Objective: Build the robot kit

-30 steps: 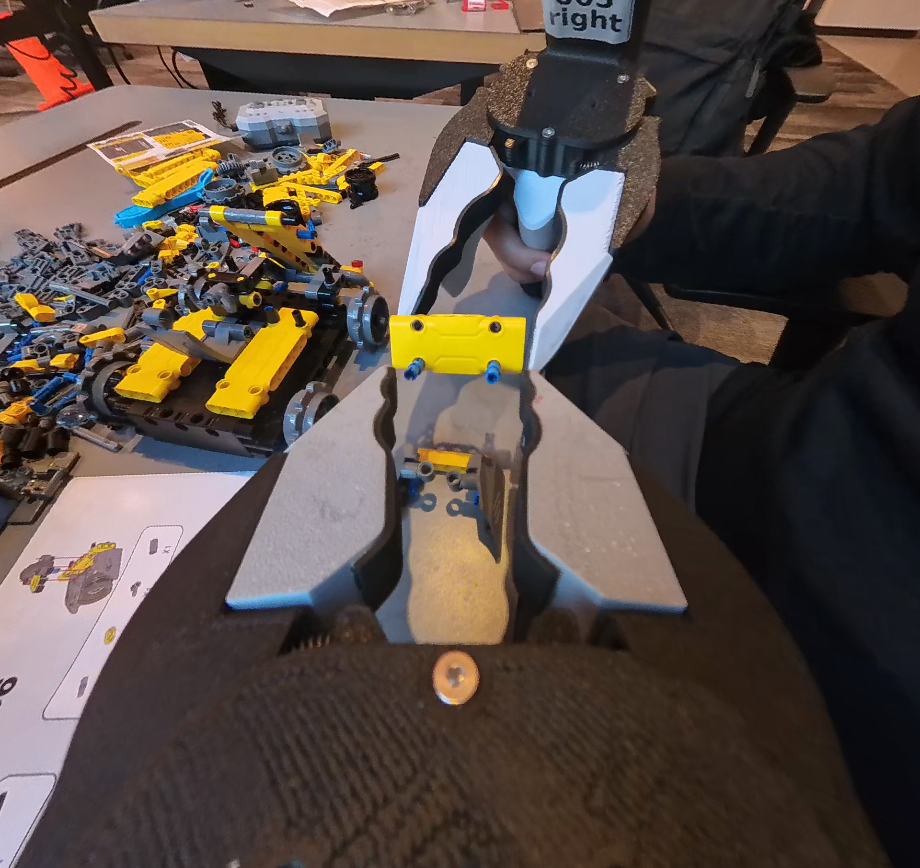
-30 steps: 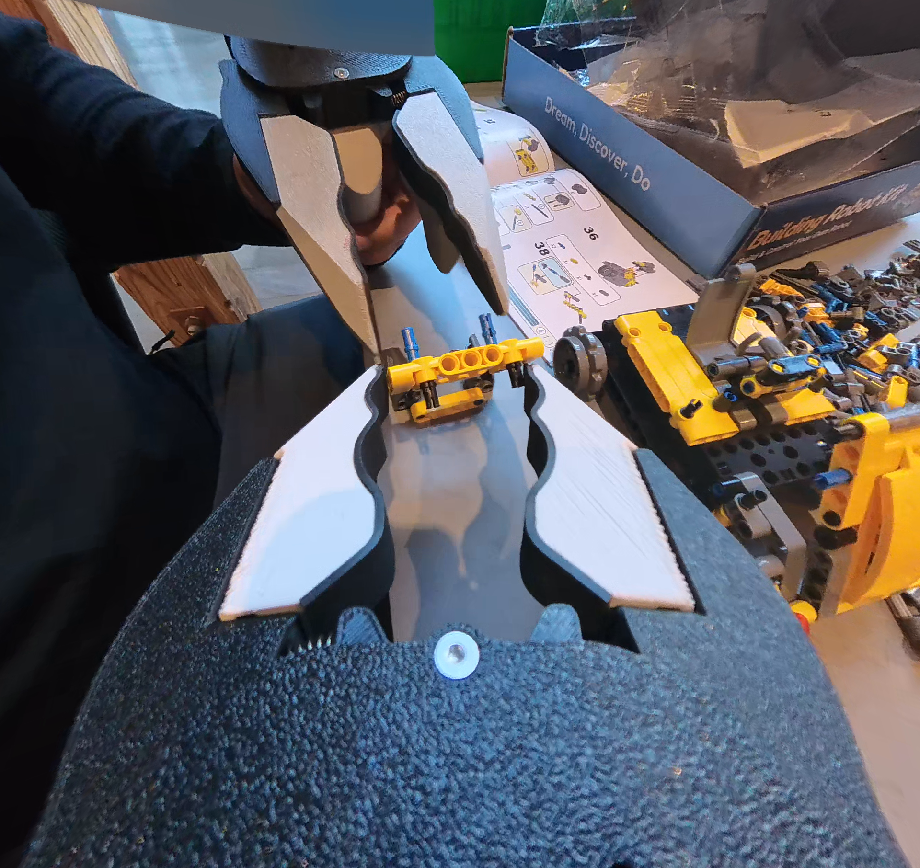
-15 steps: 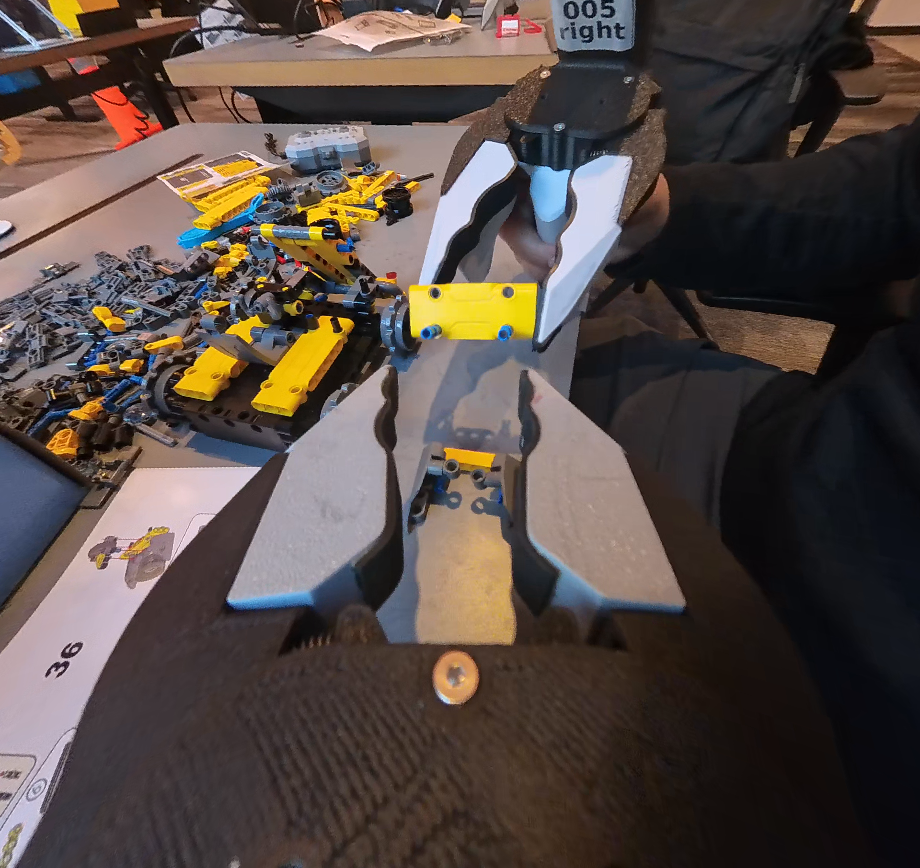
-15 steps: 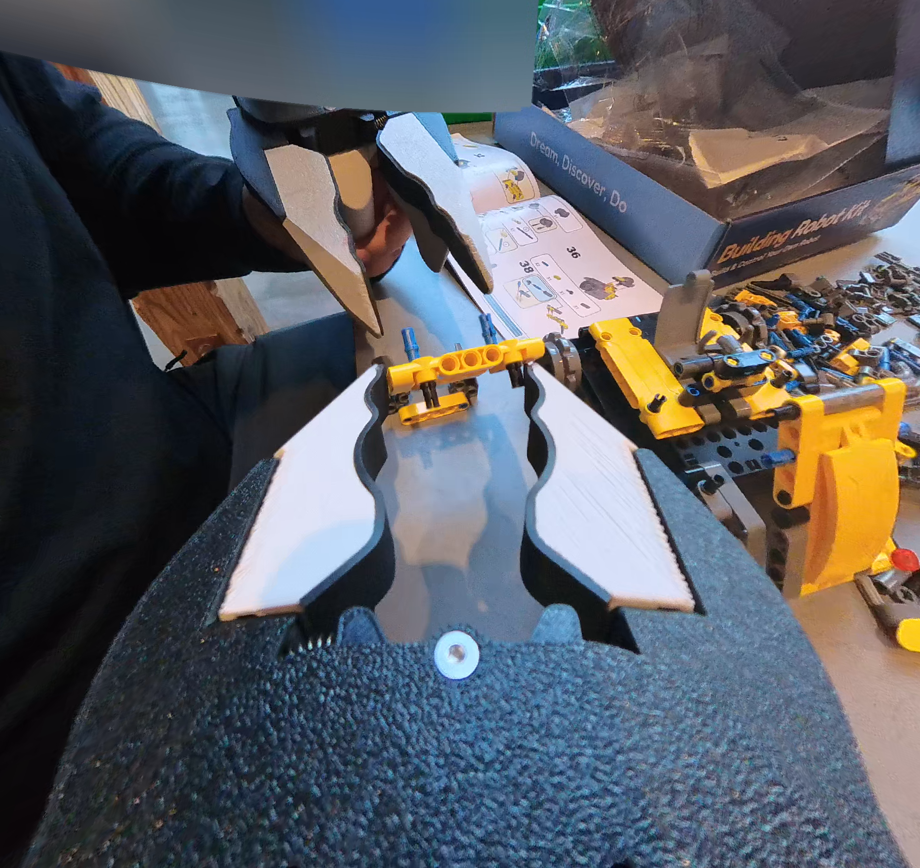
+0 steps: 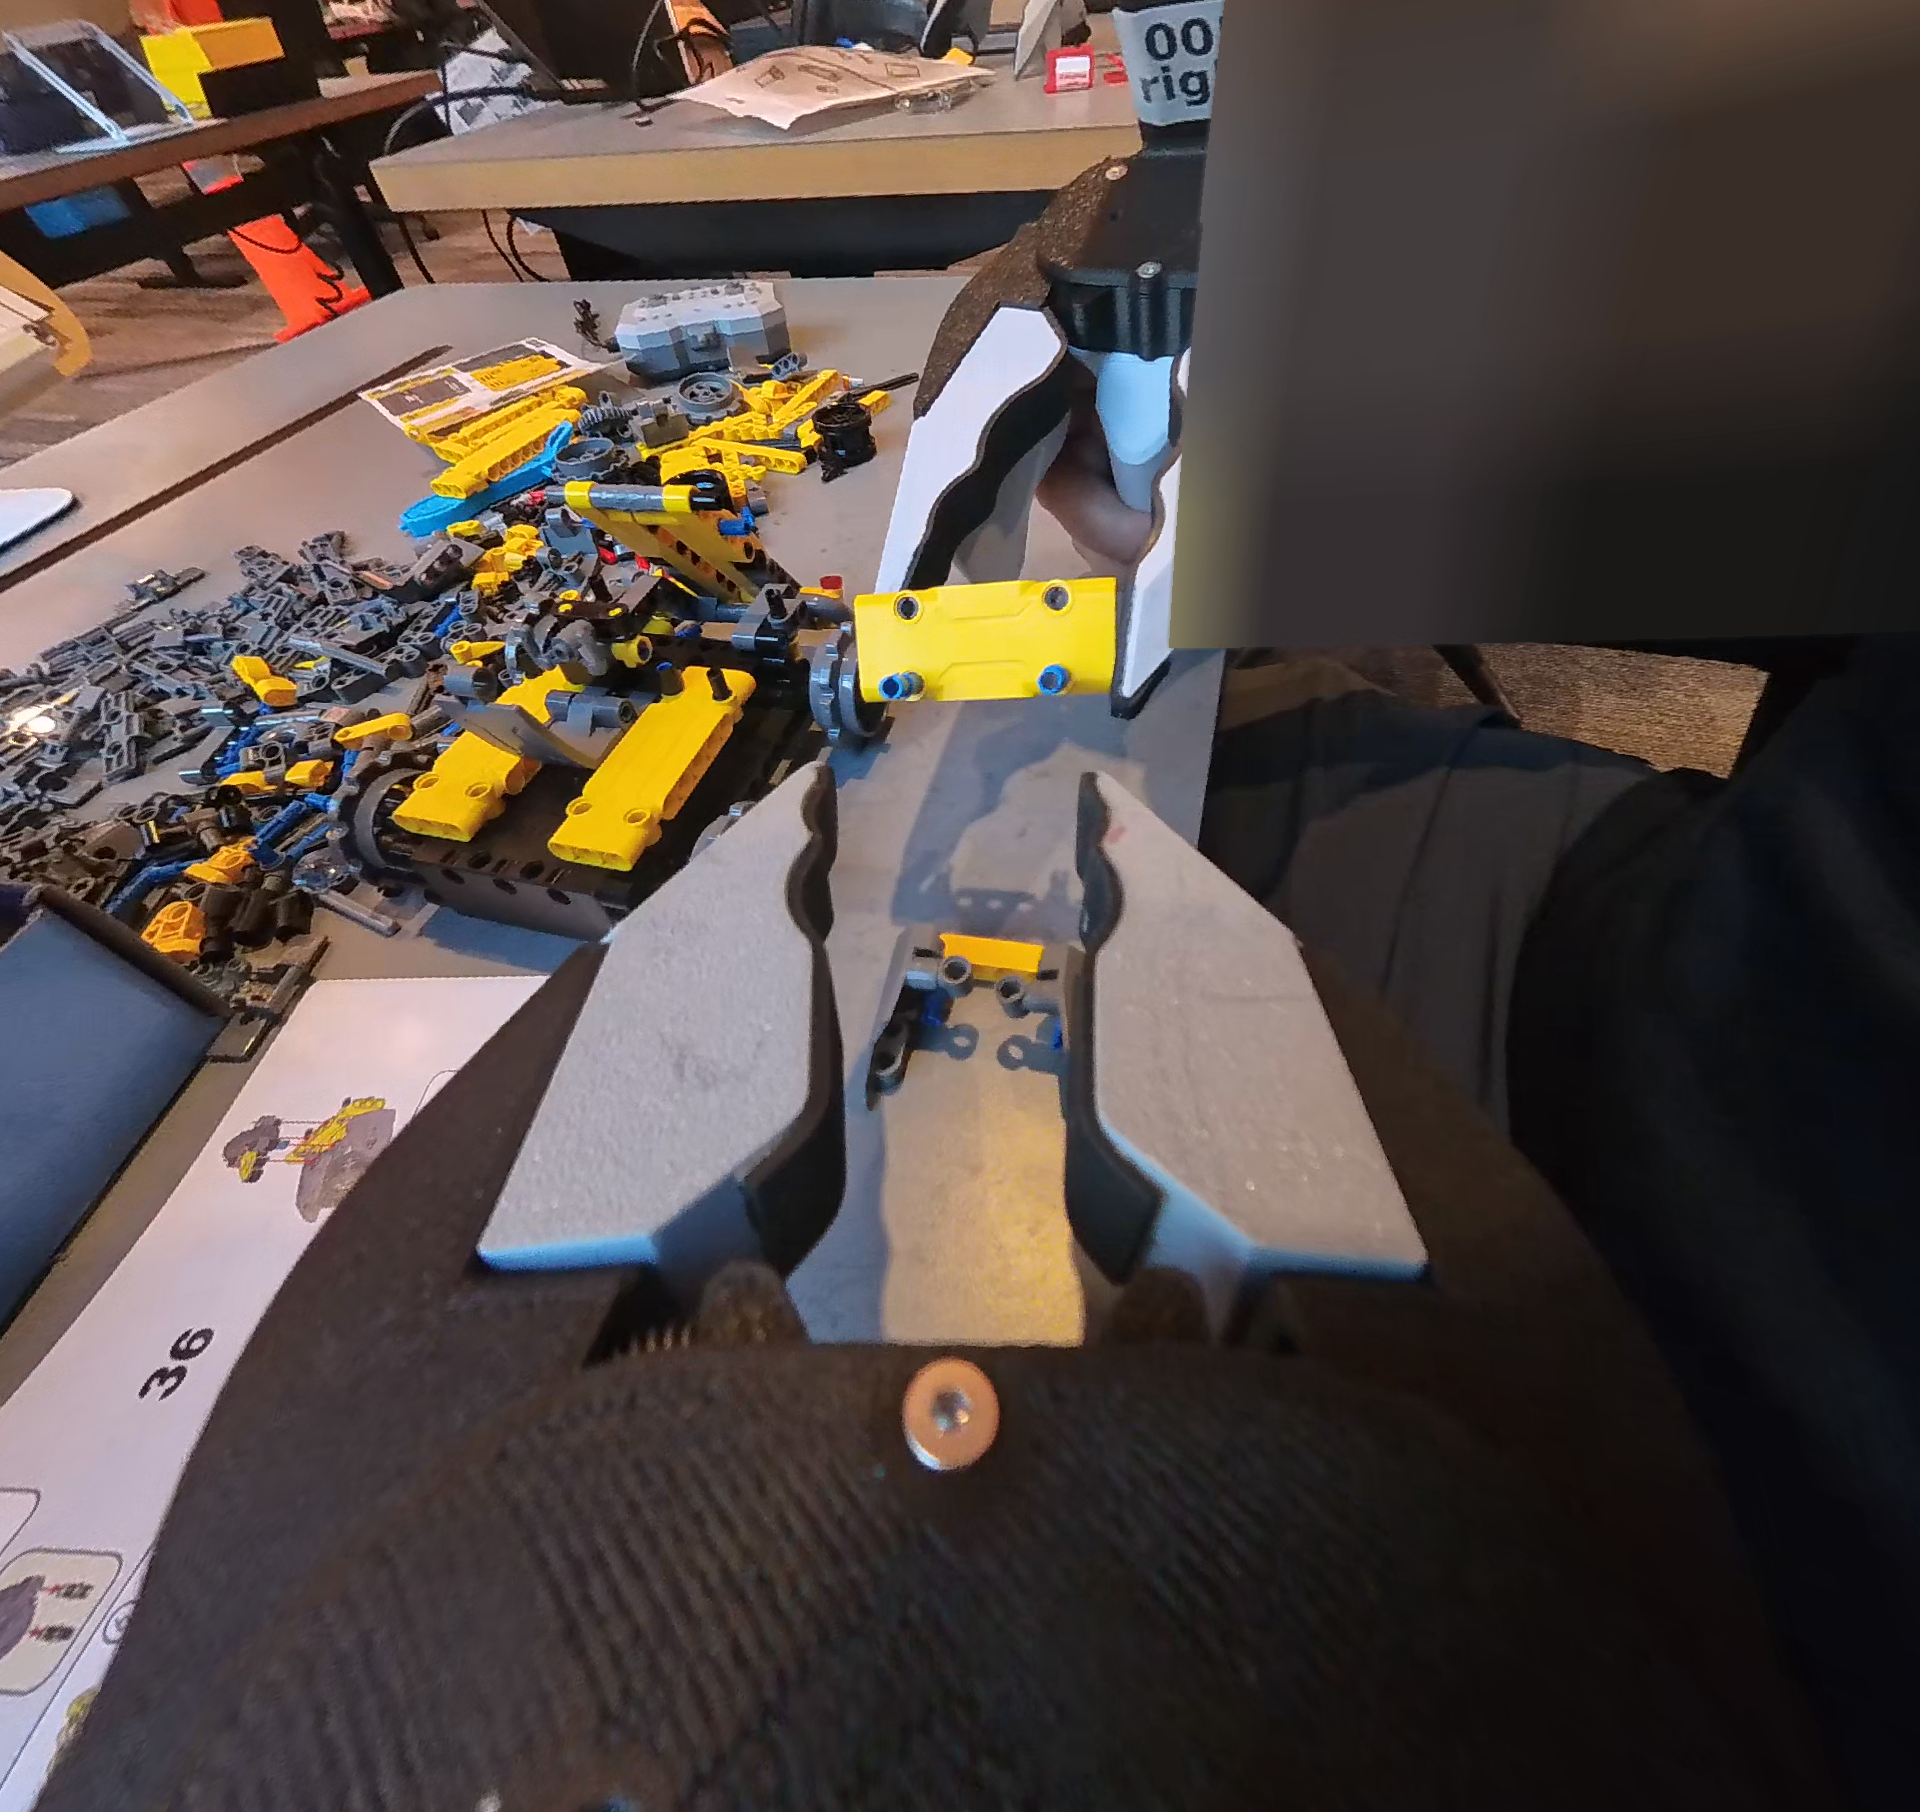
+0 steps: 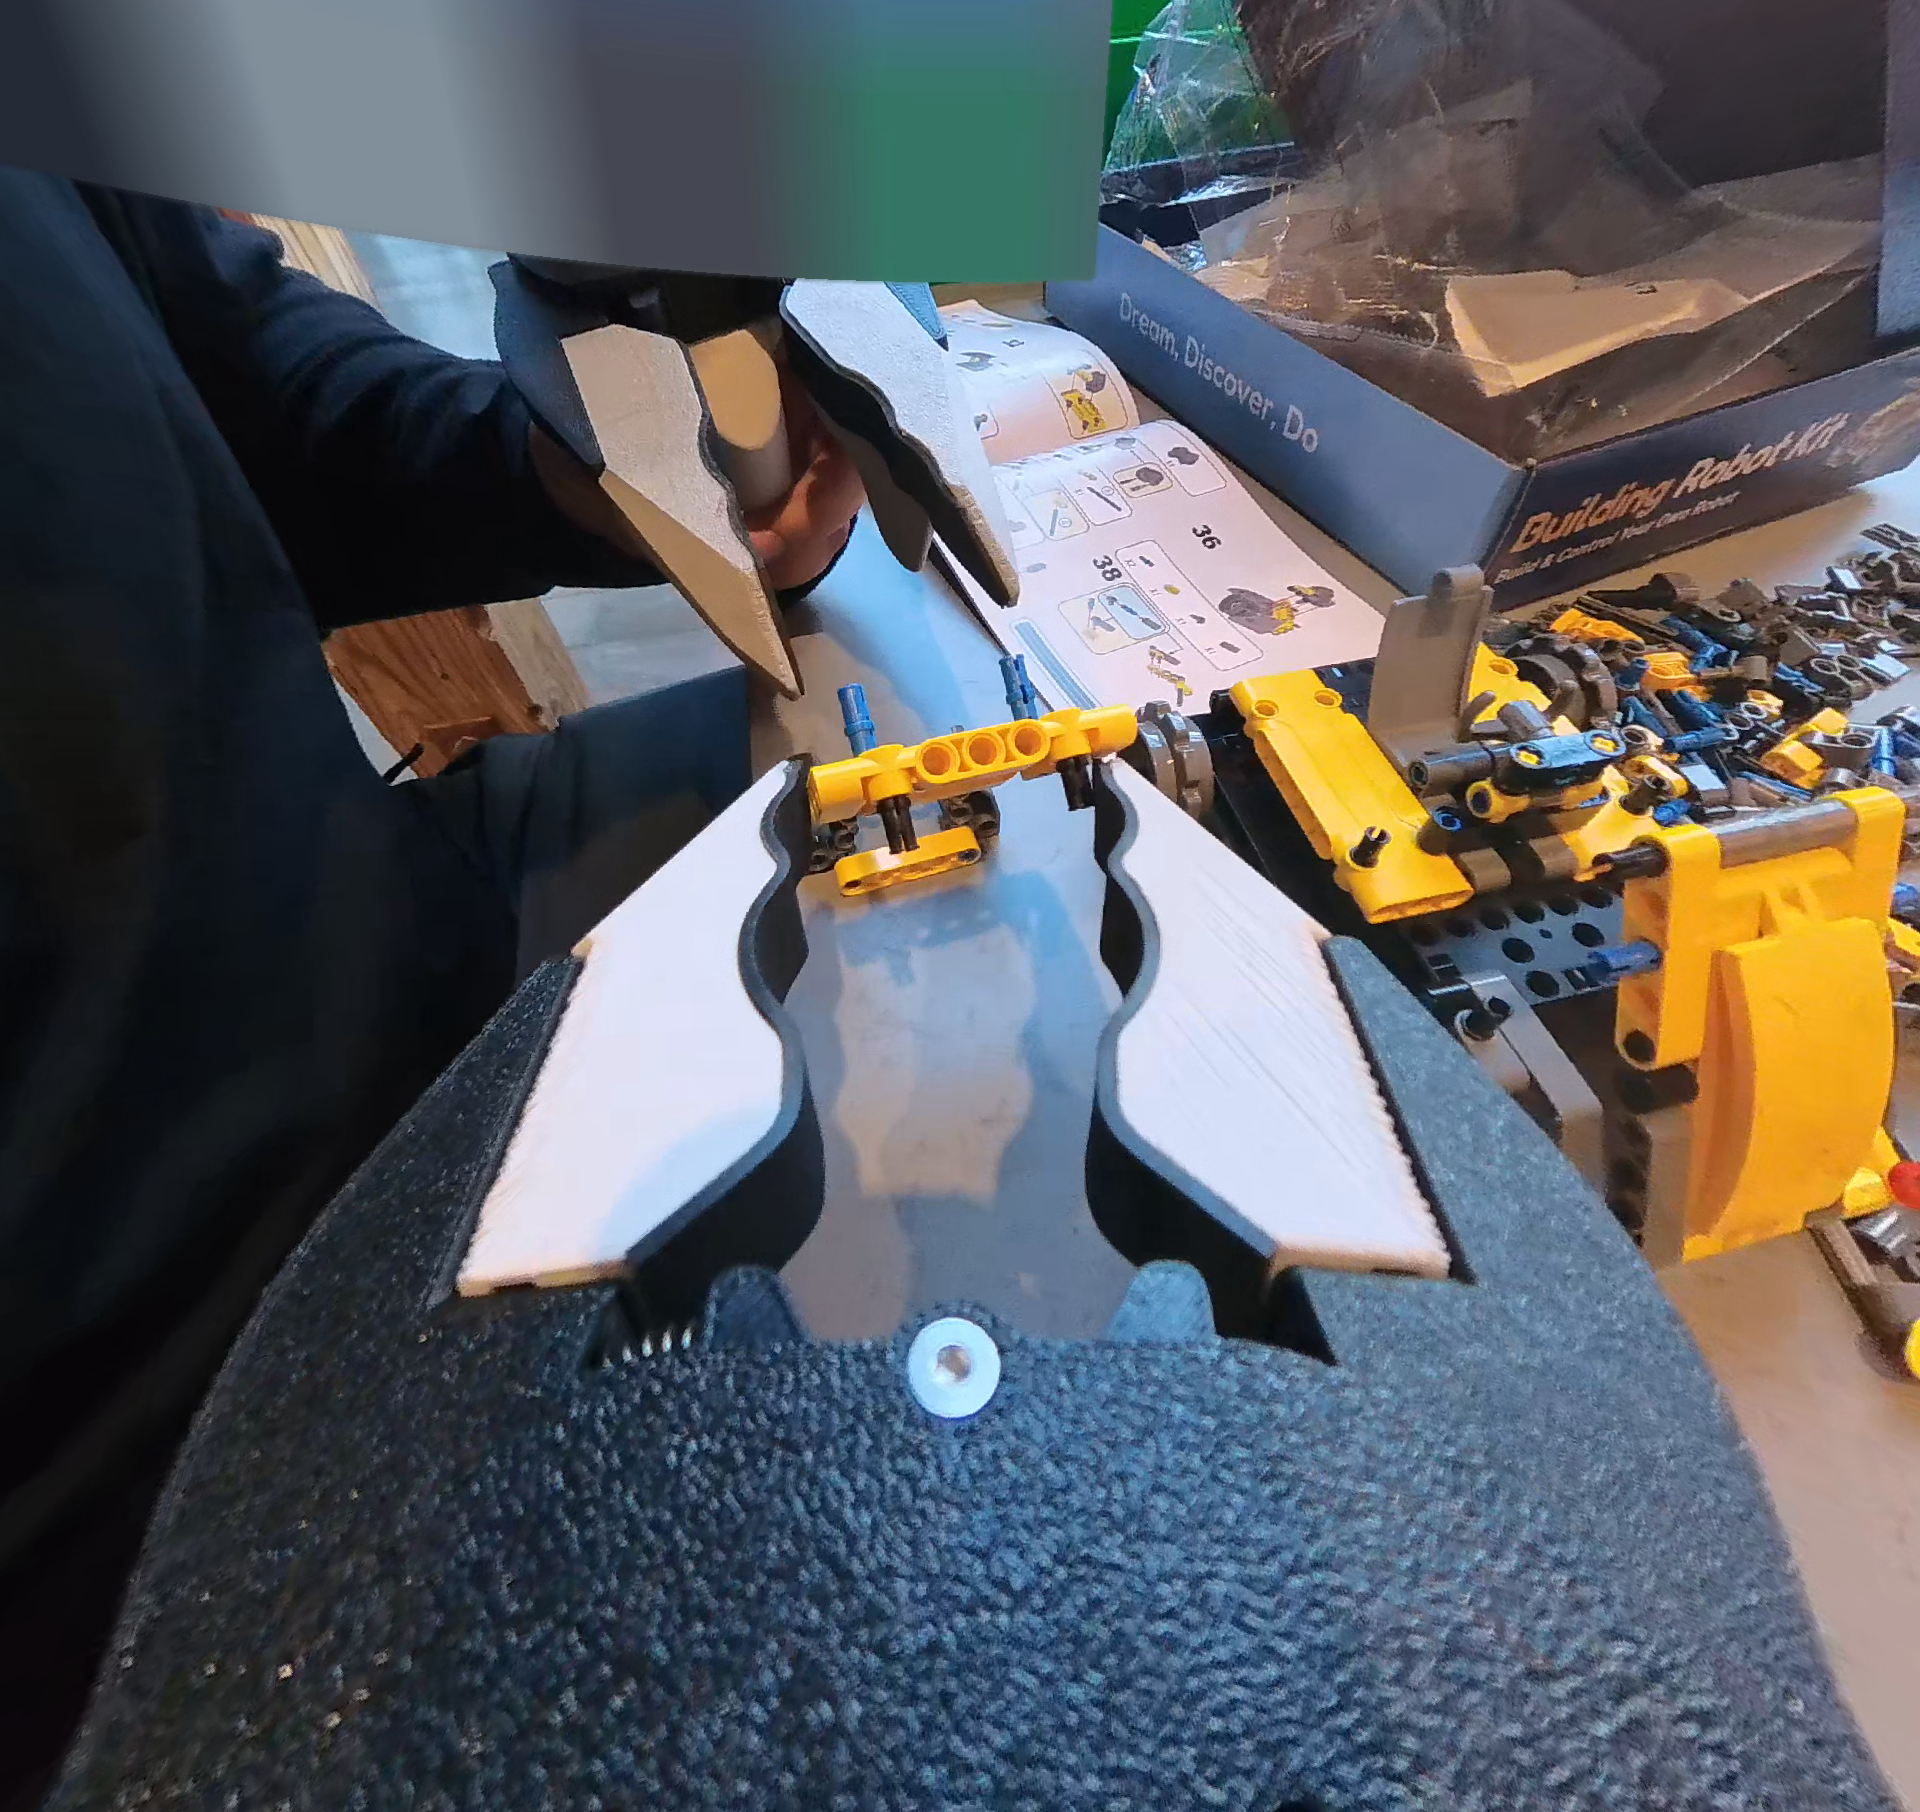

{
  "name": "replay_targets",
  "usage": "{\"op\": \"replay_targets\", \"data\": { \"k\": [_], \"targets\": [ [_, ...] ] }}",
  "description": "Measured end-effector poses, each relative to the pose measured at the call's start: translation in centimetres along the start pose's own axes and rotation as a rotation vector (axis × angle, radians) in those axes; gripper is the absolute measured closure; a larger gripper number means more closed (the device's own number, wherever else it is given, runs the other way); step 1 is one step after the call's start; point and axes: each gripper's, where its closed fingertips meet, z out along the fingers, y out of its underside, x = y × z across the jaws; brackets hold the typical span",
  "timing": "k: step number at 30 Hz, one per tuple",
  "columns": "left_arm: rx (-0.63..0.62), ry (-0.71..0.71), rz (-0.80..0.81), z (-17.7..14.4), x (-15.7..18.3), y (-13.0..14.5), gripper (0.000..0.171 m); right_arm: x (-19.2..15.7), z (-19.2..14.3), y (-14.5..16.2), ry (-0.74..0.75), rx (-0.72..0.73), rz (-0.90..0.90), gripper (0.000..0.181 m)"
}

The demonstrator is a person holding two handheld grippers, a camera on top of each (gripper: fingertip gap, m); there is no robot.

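Right jaws clamping yellow panel [image 5: 985,640] — left's apart

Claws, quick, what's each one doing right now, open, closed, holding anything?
Left claw: open, empty, hovering over the small yellow and grey piece on the table.
Right claw: shut on the yellow panel piece with blue pins.

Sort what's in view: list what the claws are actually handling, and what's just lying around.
In hand:
- right claw, shut on the yellow plastic panel with blue pins
- left claw, open and empty, above a small yellow-and-grey brick assembly

Lying about:
- half-built yellow-and-black brick vehicle
- loose grey and yellow pieces
- instruction booklet
- dark blue cardboard box
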Motion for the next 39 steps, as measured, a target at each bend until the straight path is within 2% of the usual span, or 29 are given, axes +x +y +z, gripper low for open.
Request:
{"op": "replay_targets", "data": {
  "k": [13, 19, 22, 27, 29, 32, 39],
  "targets": [
    [-0.032, 0.01, -0.047, -0.5, -0.8, 0.2, 0.127, 0.0, -0.3, -0.4, -0.007, 0.032, 0.001, 0.126],
    [-0.111, 0.263, -0.199, -0.9, 1.4, 0.2, 0.124, -2.2, -0.2, -1.2, -0.081, 0.033, -0.056, 0.126],
    [-0.107, 0.346, -0.215, -1.0, 2.8, -0.6, 0.128, -4.1, -0.4, -2.4, -0.151, 0.039, -0.122, 0.126],
    [-0.012, 0.535, -0.339, -2.1, 4.8, -2.9, 0.133, -6.4, -0.8, -4.8, -0.198, 0.083, -0.242, 0.125],
    [0.05, 0.596, -0.39, -2.7, 5.1, -3.8, 0.142, -7.2, -0.9, -5.2, -0.216, 0.084, -0.277, 0.126],
    [0.121, 0.695, -0.446, -3.5, 5.9, -5.0, 0.144, -8.0, -0.9, -5.3, -0.211, 0.061, -0.323, 0.126],
    [0.184, 0.783, -0.544, -3.8, 6.5, -6.3, 0.144, -8.8, -1.6, -6.5, -0.164, 0.104, -0.37, 0.126]
  ]
}}
